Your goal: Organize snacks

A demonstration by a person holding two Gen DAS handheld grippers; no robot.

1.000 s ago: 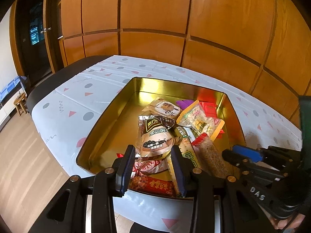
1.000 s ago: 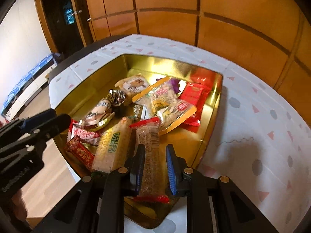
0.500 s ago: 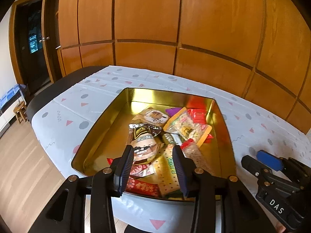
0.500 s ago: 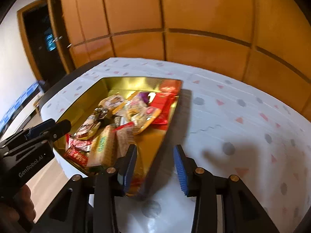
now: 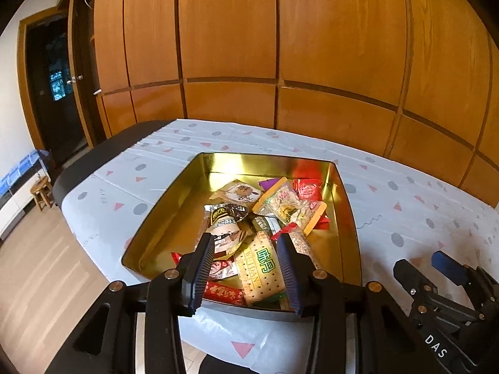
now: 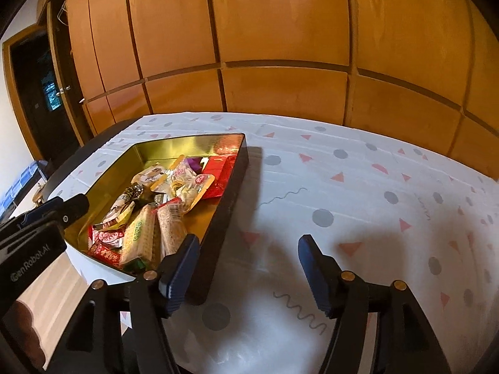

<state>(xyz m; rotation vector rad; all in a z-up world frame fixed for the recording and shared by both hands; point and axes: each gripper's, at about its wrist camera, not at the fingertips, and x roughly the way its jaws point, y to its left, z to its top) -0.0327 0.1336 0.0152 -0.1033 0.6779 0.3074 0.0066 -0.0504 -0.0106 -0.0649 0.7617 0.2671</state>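
The gold tin [image 5: 174, 218] of snacks [image 5: 262, 268] sits near the worktop's [image 6: 343, 187] left end. Left tongs [image 5: 246, 268] hover spread above it, empty; right tongs [image 6: 246, 268], just widening, gape over bare cloth beside it.

The left hand-held gripper [image 5: 246, 249] points forward and downward, its two ribbed dark fingers [image 5: 202, 268] set partly apart with nothing pressed between the pads. The right hand-held gripper [image 6: 246, 255] also tilts downward; its jaws have just been opening and now stand wide, with nothing between the blue pads [image 6: 315, 271]. In the left wrist view the right hand-held gripper shows at the lower right edge, its blue-tipped fingers parted. In the right wrist view the left one shows at the left edge, with part of the person's hand [image 6: 25, 330] below it.
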